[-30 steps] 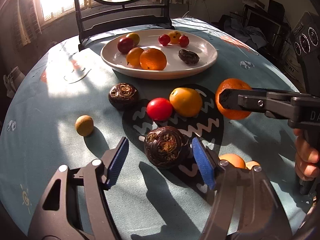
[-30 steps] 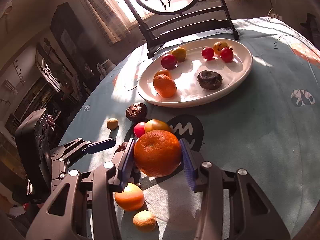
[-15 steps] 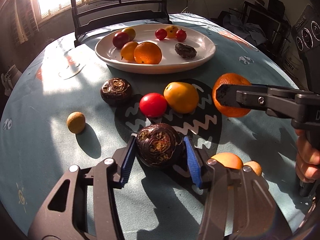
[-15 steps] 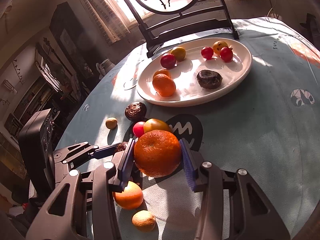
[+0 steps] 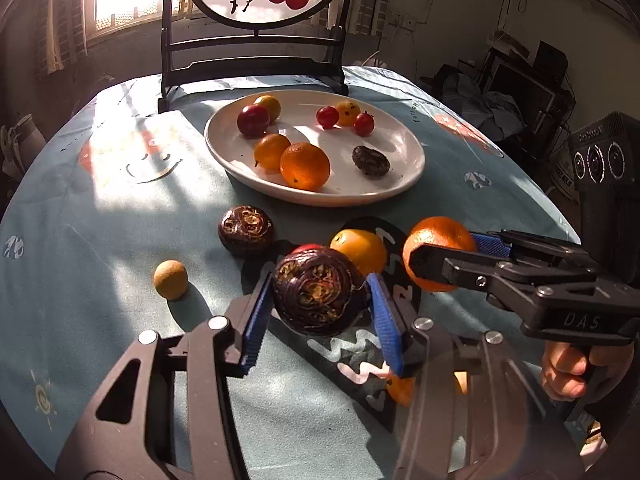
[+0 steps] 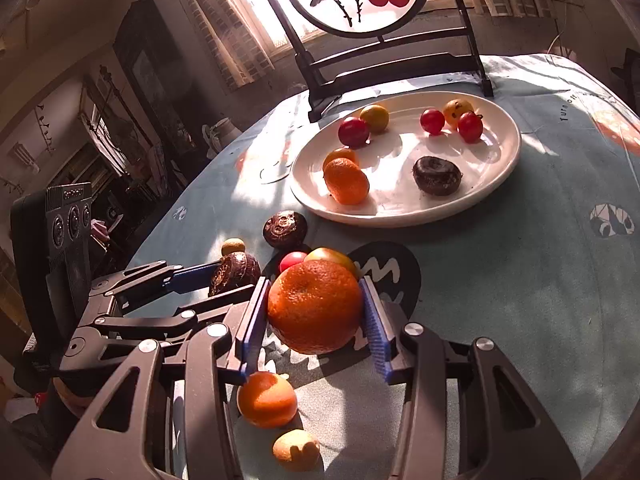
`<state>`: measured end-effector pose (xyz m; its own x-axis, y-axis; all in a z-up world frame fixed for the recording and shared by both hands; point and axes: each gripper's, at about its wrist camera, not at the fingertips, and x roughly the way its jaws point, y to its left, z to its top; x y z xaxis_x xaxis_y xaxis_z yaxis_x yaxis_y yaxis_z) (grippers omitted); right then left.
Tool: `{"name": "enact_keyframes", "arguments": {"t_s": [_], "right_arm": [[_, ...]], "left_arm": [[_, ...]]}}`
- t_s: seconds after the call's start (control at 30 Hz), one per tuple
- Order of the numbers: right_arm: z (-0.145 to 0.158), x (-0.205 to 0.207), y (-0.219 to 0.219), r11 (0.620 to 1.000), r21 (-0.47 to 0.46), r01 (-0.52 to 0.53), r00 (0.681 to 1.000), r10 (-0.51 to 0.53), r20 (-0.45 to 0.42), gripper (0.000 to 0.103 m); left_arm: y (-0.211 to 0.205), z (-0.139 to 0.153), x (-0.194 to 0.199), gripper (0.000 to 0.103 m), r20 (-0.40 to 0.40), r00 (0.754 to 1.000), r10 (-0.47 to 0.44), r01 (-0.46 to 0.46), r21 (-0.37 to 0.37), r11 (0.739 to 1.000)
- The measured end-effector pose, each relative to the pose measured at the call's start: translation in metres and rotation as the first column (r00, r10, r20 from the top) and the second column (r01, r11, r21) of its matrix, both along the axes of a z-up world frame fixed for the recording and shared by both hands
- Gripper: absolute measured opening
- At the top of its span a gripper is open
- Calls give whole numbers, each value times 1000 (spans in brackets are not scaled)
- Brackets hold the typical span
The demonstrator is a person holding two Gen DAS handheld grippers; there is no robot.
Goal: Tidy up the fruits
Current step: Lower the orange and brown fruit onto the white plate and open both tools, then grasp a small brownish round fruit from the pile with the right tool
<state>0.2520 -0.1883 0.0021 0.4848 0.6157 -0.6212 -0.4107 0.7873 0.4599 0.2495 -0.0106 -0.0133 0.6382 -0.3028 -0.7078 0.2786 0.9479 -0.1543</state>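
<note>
My left gripper (image 5: 318, 306) is shut on a dark purple, wrinkled fruit (image 5: 318, 294) and holds it just above the blue tablecloth. The same fruit (image 6: 236, 272) shows between the left fingers in the right wrist view. My right gripper (image 6: 316, 320) is shut on a large orange (image 6: 314, 306), seen from the side as the orange (image 5: 436, 248) in the left wrist view. A white oval plate (image 5: 400, 184) farther back holds several small red, yellow and orange fruits and one dark fruit (image 5: 371, 160).
On the cloth lie another dark fruit (image 5: 246, 229), a small tan fruit (image 5: 171, 279), a yellow-orange fruit (image 5: 359, 249) and a red one (image 6: 292, 261). A small orange (image 6: 267, 399) and a pale fruit (image 6: 296, 449) lie under the right gripper. A dark stand with a round panel (image 5: 256, 76) stands behind the plate.
The left jaws closed on the dark purple fruit and lifted it off the cloth. The right gripper kept still with the orange.
</note>
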Motion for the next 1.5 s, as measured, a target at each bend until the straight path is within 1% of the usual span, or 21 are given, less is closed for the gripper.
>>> {"name": "enact_keyframes", "arguments": {"t_s": [0.1, 0.2, 0.27, 0.33, 0.43, 0.57, 0.7, 0.73, 0.77, 0.8, 0.83, 0.9, 0.97, 1.03, 1.1, 1.13, 1.2, 1.3, 1.37, 1.43, 1.5], "right_arm": [[7, 14, -10, 996, -5, 93, 994, -93, 62, 45], [16, 27, -23, 980, -16, 198, 971, -194, 139, 45], [20, 37, -30, 965, -26, 261, 949, -251, 190, 45], [20, 52, -35, 954, -46, 295, 936, -279, 214, 45], [9, 76, -37, 950, -62, 306, 939, -291, 183, 45], [-8, 97, -39, 953, -70, 296, 950, -287, 120, 45], [-14, 105, -33, 955, -83, 286, 954, -276, 115, 46], [-15, 106, -31, 955, -86, 283, 955, -273, 112, 46], [-16, 106, -29, 956, -91, 281, 957, -271, 108, 46], [-16, 106, -29, 956, -96, 277, 958, -268, 99, 49], [-16, 105, -29, 956, -95, 277, 959, -268, 94, 52], [-10, 99, -30, 955, -88, 283, 956, -273, 108, 53], [-1, 90, -30, 957, -84, 278, 954, -265, 139, 54], [6, 79, -28, 962, -79, 261, 956, -247, 157, 55], [12, 69, -24, 969, -69, 237, 961, -223, 161, 56], [15, 62, -22, 974, -65, 215, 966, -202, 159, 57], [19, 52, -17, 987, -52, 153, 979, -145, 143, 59], [21, 33, -8, 998, -49, 29, 992, -23, 120, 61], [17, 18, 1, 995, -90, -46, 991, 57, 119, 61], [9, 3, 5, 985, -157, -74, 988, 93, 120, 61], [2, -9, 7, 974, -192, -122, 986, 141, 87, 61]], "left_arm": [[-2, 19, 21, 49, 68, 996, 50, -52, 25, 998], [-4, 33, 44, 49, 111, 990, 91, -94, 19, 995], [-6, 37, 62, 49, 121, 986, 113, -117, 26, 993], [-7, 36, 79, 49, 115, 985, 129, -133, 33, 991], [-8, 26, 103, 49, 96, 983, 156, -162, 64, 985], [-7, 13, 121, 49, 55, 984, 172, -176, 73, 982], [-10, 6, 130, 49, 46, 984, 174, -178, 94, 980], [-10, 6, 131, 51, 45, 983, 179, -183, 98, 978], [-9, 6, 130, 55, 52, 980, 190, -194, 104, 975], [-9, 8, 129, 74, 65, 976, 209, -215, 117, 970], [-7, 12, 125, 85, 89, 969, 231, -241, 125, 962], [-3, 24, 115, 86, 132, 962, 240, -256, 119, 959], [4, 37, 105, 91, 162, 955, 247, -266, 105, 958], [12, 49, 92, 99, 201, 938, 281, -303, 85, 949], [21, 54, 81, 101, 216, 926, 309, -330, 69, 941], [24, 54, 75, 101, 213, 925, 315, -336, 68, 940], [31, 50, 64, 101, 202, 926, 319, -339, 75, 938], [42, 36, 44, 101, 186, 929, 321, -342, 92, 935], [47, 24, 32, 101, 176, 929, 325, -347, 112, 931], [54, 13, 22, 101, 169, 917, 360, -383, 133, 914], [60, 7, 19, 101, 140, 917, 374, -392, 137, 910]]}}
